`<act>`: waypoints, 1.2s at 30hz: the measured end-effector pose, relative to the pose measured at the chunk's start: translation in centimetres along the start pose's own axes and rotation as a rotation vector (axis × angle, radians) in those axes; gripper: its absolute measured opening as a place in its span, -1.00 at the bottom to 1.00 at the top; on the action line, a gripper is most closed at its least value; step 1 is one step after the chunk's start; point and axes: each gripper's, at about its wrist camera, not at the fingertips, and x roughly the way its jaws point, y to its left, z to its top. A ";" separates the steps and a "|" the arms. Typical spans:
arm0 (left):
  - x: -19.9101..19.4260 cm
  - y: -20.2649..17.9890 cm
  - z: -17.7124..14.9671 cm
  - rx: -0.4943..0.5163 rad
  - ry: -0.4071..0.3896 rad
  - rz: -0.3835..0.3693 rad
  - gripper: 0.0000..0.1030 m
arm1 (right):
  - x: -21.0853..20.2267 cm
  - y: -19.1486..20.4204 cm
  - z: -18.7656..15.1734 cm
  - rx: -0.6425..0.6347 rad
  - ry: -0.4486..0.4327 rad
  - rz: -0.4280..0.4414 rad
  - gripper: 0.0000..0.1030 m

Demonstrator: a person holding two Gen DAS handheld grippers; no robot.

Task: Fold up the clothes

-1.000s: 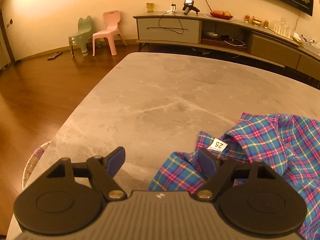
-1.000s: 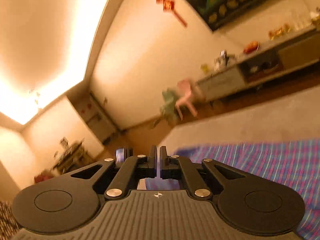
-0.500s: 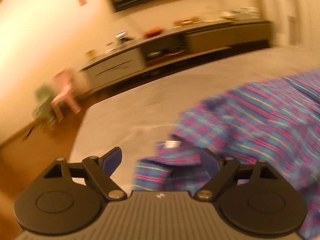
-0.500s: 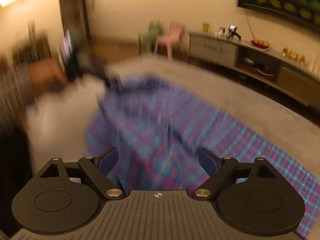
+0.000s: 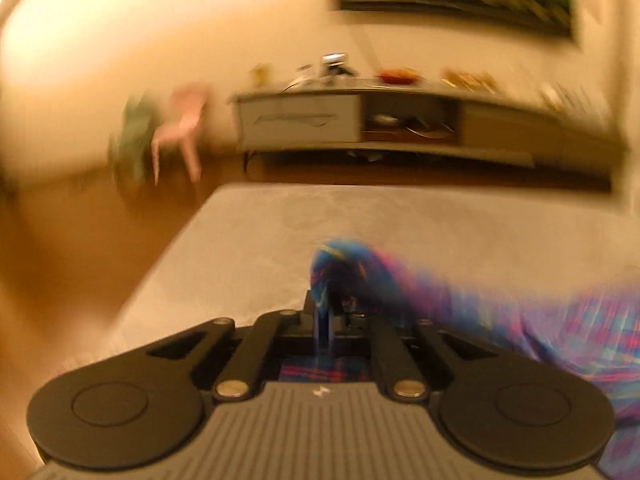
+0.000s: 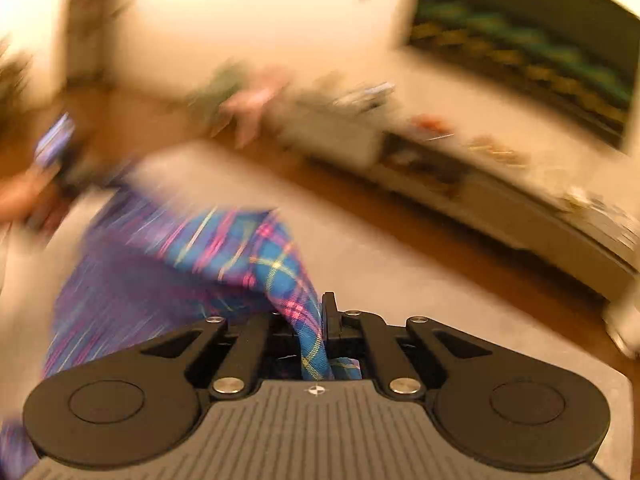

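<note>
— Grey marbled tabletop (image 5: pixel 248 248), warm-lit room, low sideboard (image 5: pixel 400 120) along the far wall, pink chair (image 5: pixel 180 128) beside a green one (image 5: pixel 134 140); all blurred.

— And the plaid shirt (image 6: pixel 240 248)?

— Partly lifted off the tabletop, stretched between both grippers.

— Left gripper (image 5: pixel 324 320)?

— Pressed together, pinching a bunched edge of the shirt.

— Right gripper (image 6: pixel 320 320)?

— Likewise clamped on a fold of the fabric, cloth trailing away to the left.
</note>
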 end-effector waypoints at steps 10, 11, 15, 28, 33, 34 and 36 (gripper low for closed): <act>1.2 1.3 -0.2 -0.072 0.095 -0.009 -0.54 | 10.1 -6.0 -5.3 0.389 0.114 -0.094 0.31; 1.2 1.4 -0.2 -0.070 0.094 -0.006 -0.53 | 8.8 -4.8 -6.8 0.376 0.105 -0.043 0.36; 1.3 1.2 -0.4 -0.045 0.103 0.005 -0.39 | 3.9 -1.2 -12.9 0.199 0.144 0.086 0.71; 0.5 1.9 0.4 -0.126 0.054 0.065 -0.94 | 8.8 -0.5 -11.8 -0.011 0.254 0.051 -1.00; 1.5 2.5 1.0 -0.147 0.087 0.055 -0.65 | 13.4 -4.1 -6.2 0.011 0.164 -0.236 -0.92; 1.8 2.6 0.7 -0.143 0.102 0.063 -0.60 | 15.3 -4.2 -6.2 -0.007 0.176 -0.333 -0.56; 2.0 2.8 0.4 -0.148 0.123 0.067 -0.37 | 17.3 -4.8 -7.1 0.018 0.236 -0.428 0.13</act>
